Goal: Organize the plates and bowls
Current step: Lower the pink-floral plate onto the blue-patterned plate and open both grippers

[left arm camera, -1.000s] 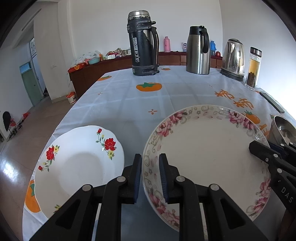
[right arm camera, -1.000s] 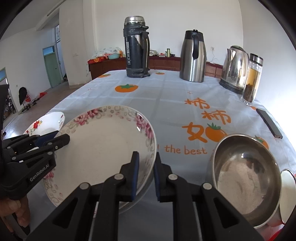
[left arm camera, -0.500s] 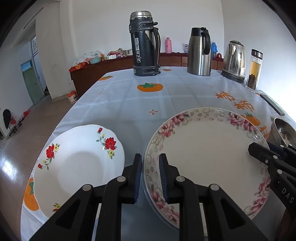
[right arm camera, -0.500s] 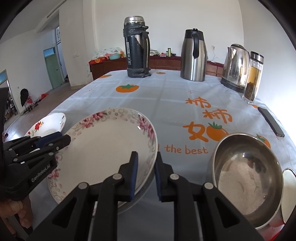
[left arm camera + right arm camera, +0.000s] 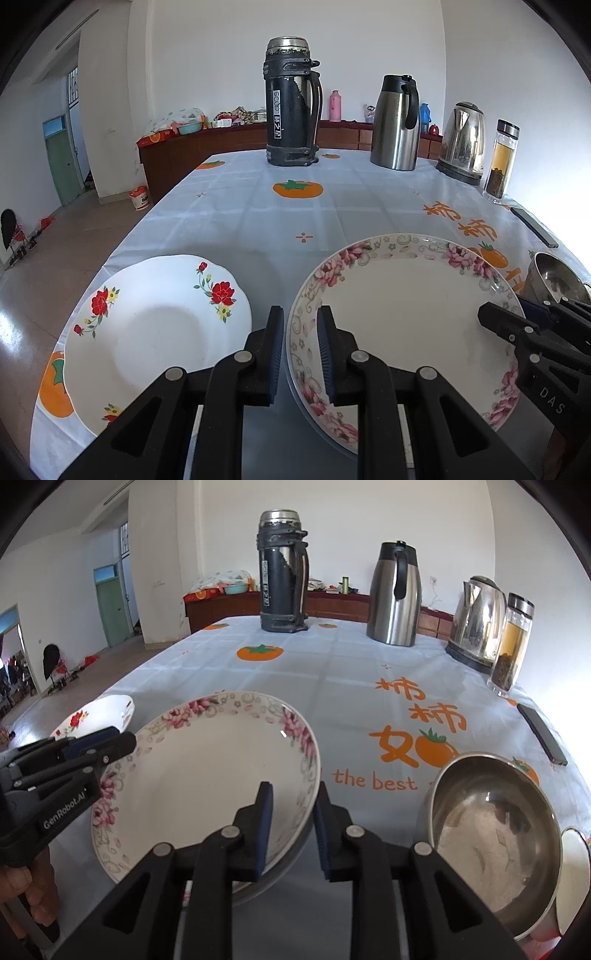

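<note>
A plate with a pink flower rim (image 5: 406, 314) (image 5: 203, 775) sits near the table's front, and a greyish edge shows just under it. My left gripper (image 5: 300, 310) (image 5: 118, 738) is shut on its left rim. My right gripper (image 5: 292, 786) (image 5: 506, 314) straddles the right rim. Its jaws are opening, and a gap shows beside the rim. A white plate with red flowers (image 5: 159, 332) (image 5: 96, 712) lies flat to the left. A steel bowl (image 5: 491, 830) (image 5: 554, 273) stands to the right.
At the back stand a black thermos (image 5: 291, 103), a steel jug (image 5: 395, 125), a kettle (image 5: 463, 144) and a glass bottle (image 5: 502, 158). A dark phone (image 5: 533, 227) lies near the right edge. A white dish (image 5: 576, 867) peeks in beside the steel bowl.
The right gripper's jaws have spread apart around the plate's rim. The left gripper has kept its grip, and the plate has hardly moved.
</note>
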### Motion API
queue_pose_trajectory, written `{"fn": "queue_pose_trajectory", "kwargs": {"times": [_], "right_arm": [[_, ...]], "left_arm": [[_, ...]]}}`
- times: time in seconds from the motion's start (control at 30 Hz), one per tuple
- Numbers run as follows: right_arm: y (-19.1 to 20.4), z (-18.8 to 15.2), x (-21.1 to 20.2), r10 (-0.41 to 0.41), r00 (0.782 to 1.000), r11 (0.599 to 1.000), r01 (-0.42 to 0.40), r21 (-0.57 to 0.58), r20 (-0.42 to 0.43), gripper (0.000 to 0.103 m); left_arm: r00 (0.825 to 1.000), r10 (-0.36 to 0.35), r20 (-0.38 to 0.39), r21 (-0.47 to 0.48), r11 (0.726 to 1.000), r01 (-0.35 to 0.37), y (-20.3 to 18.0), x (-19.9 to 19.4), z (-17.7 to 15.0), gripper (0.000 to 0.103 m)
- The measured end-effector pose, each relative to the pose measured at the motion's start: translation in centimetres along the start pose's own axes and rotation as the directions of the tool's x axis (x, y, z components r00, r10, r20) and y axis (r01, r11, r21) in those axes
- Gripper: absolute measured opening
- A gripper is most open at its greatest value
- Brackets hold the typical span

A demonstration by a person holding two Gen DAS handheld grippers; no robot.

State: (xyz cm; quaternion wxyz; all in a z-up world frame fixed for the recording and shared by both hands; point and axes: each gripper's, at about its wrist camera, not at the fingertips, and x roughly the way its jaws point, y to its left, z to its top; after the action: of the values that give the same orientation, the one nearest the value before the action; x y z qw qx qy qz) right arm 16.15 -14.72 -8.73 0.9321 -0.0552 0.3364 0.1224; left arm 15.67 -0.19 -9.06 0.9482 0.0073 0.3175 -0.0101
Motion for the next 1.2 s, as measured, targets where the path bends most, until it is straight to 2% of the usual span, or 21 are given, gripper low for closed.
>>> {"fn": "queue_pose_trajectory", "kwargs": {"times": [0.1, 0.23, 0.37, 0.57, 0.77, 1.2], "right_arm": [[0.8, 0.0, 0.1, -0.048, 0.999, 0.998, 0.048, -0.036, -0.004, 0.027], [0.9, 0.0, 0.1, -0.058, 0.998, 0.997, 0.057, -0.043, -0.005, 0.028], [1.7, -0.1, 0.6, -0.073, 0.997, 0.994, 0.071, -0.087, -0.02, 0.043], [0.8, -0.1, 0.7, -0.046, 0.999, 0.998, 0.044, -0.042, -0.028, 0.042], [2.1, -0.1, 0.3, -0.092, 0.996, 0.99, 0.091, -0.108, -0.004, 0.046], [2.0, -0.1, 0.2, -0.078, 0.997, 0.991, 0.078, -0.105, 0.008, 0.045]], "left_arm": [[1.0, -0.008, 0.0, -0.003, 1.0, 0.008, 0.0, 0.0, 0.0, 0.021], [1.0, -0.021, -0.004, -0.019, 1.0, 0.021, 0.4, 0.0, 0.0, 0.021], [1.0, -0.023, 0.0, -0.019, 1.0, 0.023, 0.4, 0.0, 0.0, 0.021], [0.999, -0.023, 0.021, -0.034, 0.999, 0.024, 0.7, -0.3, -0.1, 0.021], [0.999, -0.024, 0.032, -0.045, 0.999, 0.025, 0.8, -0.5, -0.1, 0.021], [0.999, -0.015, 0.049, -0.045, 0.999, 0.017, 0.8, -0.9, -0.1, 0.021]]}}
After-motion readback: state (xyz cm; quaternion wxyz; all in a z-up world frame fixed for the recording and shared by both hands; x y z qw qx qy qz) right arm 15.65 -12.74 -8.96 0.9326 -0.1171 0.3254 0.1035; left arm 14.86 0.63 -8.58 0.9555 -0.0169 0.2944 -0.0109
